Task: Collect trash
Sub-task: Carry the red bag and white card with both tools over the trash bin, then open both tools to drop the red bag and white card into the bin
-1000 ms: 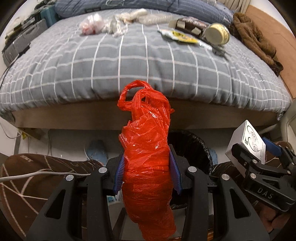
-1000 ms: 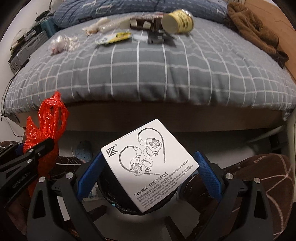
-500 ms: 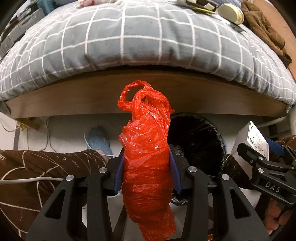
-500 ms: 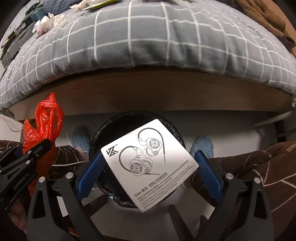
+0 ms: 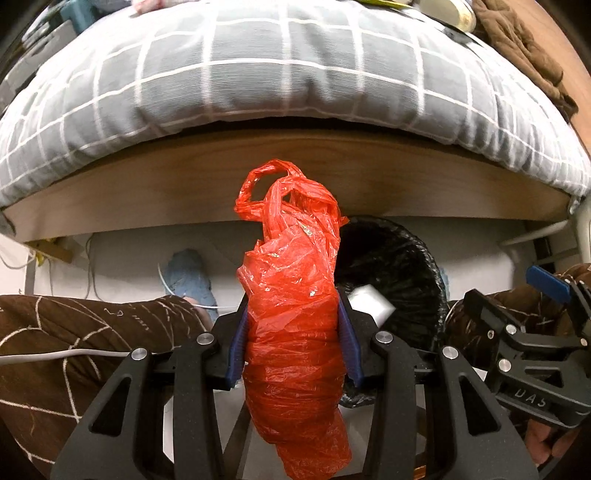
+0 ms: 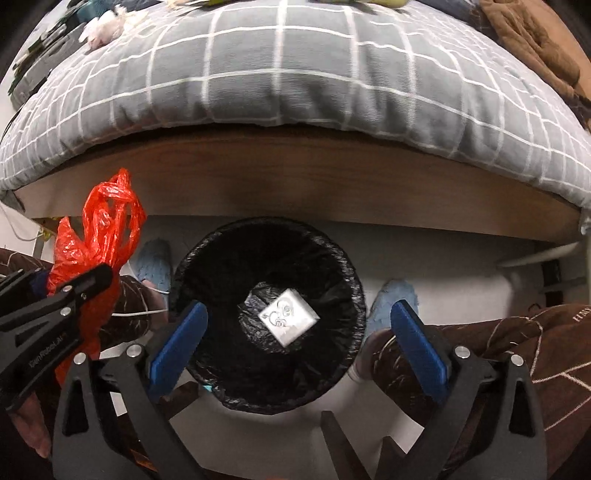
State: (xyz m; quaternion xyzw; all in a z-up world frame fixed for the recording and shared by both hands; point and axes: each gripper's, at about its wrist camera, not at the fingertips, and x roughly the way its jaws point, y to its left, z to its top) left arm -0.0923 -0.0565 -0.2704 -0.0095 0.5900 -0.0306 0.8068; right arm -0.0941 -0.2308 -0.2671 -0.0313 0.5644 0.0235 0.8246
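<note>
My left gripper [image 5: 293,343] is shut on a crumpled red plastic bag [image 5: 291,295], held upright left of the bin; the bag also shows in the right wrist view [image 6: 99,236]. My right gripper [image 6: 297,339] is open and empty above the black-lined trash bin [image 6: 207,266]. A white earphone box [image 6: 288,321] lies inside the bin; it shows blurred in the left wrist view [image 5: 369,301]. The bin [image 5: 406,258] stands on the floor under the bed edge.
A bed with a grey checked cover [image 6: 295,74] and wooden frame [image 6: 295,181] looms over the bin. More litter [image 6: 103,29] lies on top of the bed. Blue slippers [image 6: 395,299] and the person's brown-trousered legs [image 5: 74,332] flank the bin.
My right gripper opened and the white box dropped into the bin. Both grippers moved lower and nearer the bin. The left still holds the red bag.
</note>
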